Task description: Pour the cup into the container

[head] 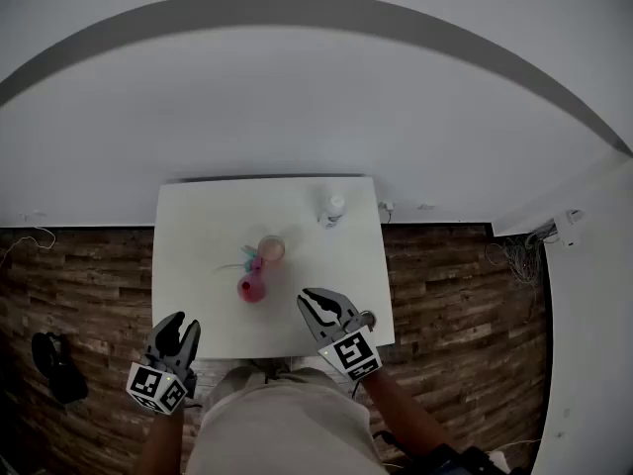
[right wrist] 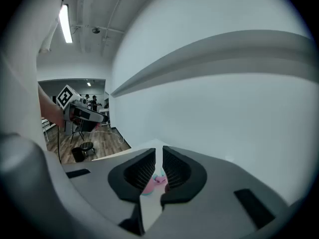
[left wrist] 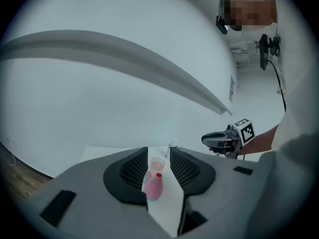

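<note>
The cup [head: 271, 249] stands mid-surface [head: 198, 265], with the pink flask [head: 252, 287] just at its 7 o'clock. Nearer me, my left claw [head: 178, 325] is spread and my right claw [head: 315, 303], at 5 o'clock, is pressed together; both are empty. I'd spread the right and grip the cup's wall squarely.

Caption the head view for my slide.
Poised: left gripper and right gripper before pink flask and cup on white table.
</note>
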`<state>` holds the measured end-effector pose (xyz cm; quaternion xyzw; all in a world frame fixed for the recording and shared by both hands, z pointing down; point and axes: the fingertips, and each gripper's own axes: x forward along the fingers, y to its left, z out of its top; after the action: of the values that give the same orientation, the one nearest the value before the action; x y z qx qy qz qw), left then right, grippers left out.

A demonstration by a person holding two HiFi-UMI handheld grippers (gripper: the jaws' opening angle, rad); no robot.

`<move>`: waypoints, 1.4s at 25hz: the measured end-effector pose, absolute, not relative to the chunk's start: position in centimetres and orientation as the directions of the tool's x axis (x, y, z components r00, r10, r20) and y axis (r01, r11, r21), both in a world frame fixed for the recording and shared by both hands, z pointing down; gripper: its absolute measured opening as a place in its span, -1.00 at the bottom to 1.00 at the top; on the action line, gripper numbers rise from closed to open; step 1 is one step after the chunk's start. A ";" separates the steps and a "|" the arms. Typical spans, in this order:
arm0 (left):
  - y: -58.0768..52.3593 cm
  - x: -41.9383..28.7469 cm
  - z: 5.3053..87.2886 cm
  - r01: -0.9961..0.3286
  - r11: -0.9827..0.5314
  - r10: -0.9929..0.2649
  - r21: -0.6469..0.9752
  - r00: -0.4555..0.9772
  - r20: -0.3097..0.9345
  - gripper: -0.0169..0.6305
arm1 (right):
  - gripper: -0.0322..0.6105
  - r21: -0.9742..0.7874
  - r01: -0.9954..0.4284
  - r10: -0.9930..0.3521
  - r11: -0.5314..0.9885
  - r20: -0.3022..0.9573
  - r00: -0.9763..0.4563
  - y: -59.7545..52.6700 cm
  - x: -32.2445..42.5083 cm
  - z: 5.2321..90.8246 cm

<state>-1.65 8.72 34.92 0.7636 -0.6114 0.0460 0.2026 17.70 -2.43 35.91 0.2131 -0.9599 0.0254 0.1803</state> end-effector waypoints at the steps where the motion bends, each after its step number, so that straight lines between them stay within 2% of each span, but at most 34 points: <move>1: 8.5 -1.6 35.2 -0.951 -0.172 -0.913 0.255 0.251 0.321 -0.55 | -0.79 0.028 -0.418 -0.400 0.908 0.358 -0.844 -2.7 17.7 36.1; 14: 6.6 -0.2 36.6 -0.947 -0.198 -0.893 0.252 0.280 0.352 -0.53 | -0.81 -0.016 -0.411 -0.382 0.912 0.334 -0.862 -5.1 17.0 37.6; 15: 6.5 -0.1 36.7 -0.947 -0.200 -0.892 0.252 0.282 0.353 -0.52 | -0.75 -0.032 -0.406 -0.375 0.913 0.327 -0.868 -5.3 16.9 37.8; 18: 6.1 0.1 36.9 -0.947 -0.202 -0.890 0.251 0.285 0.357 -0.51 | -0.36 -0.047 -0.398 -0.361 0.916 0.335 -0.870 -5.8 16.6 38.9; 21: 5.9 0.4 37.3 -0.946 -0.205 -0.885 0.250 0.288 0.365 -0.51 | -0.19 -0.010 -0.412 -0.382 0.911 0.352 -0.855 -6.7 16.3 40.7; 27: 4.9 1.3 38.3 -0.944 -0.218 -0.868 0.246 0.303 0.395 -0.51 | -0.08 0.021 -0.451 -0.427 0.892 0.364 -0.828 -9.2 15.7 44.9; 31: 3.9 1.3 38.9 -0.943 -0.211 -0.862 0.258 0.304 0.405 -0.51 | 0.06 0.010 -0.431 -0.399 0.902 0.399 -0.825 -10.4 14.2 48.1; 35: 3.9 1.5 39.5 -0.940 -0.207 -0.853 0.270 0.308 0.421 -0.51 | 0.08 0.014 -0.413 -0.375 0.911 0.448 -0.812 -10.9 13.2 51.3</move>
<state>1.45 3.89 39.52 0.7716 -0.5811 0.0897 0.2427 13.18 -10.95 51.27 0.2073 -0.9508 0.0419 0.2262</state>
